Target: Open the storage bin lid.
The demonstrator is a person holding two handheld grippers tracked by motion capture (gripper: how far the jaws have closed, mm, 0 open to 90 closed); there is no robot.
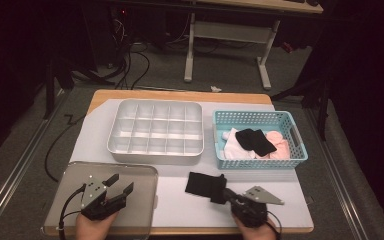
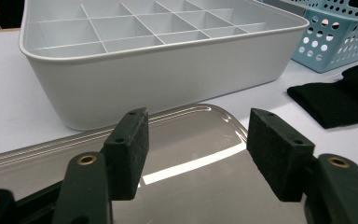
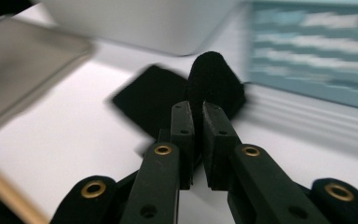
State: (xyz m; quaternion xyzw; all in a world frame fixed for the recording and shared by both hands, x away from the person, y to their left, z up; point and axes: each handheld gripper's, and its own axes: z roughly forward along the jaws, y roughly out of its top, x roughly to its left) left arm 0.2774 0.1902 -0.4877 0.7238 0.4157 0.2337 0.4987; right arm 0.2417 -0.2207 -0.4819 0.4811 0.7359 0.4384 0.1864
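A black sock [image 1: 203, 184] lies on the white mat in front of the blue basket [image 1: 294, 131]. My right gripper [image 1: 221, 194] is shut on the sock's near end; in the right gripper view a fold of the black sock [image 3: 212, 77] bulges up between the pinched jaws of my right gripper [image 3: 198, 114]. At the front left my left gripper [image 1: 119, 185] hovers open over the grey tray [image 1: 145, 172], nothing between its jaws. In the left gripper view my left gripper [image 2: 196, 135] faces the white divided box [image 2: 168, 70], with the black sock [image 2: 335, 100] off to the right.
The white divided box [image 1: 155, 131], with several empty compartments, stands at mid-table. The blue basket holds black, white and pink socks [image 1: 255, 141]. The white mat [image 1: 190, 205] covers most of the wooden table. Beyond the table are cables and a desk frame.
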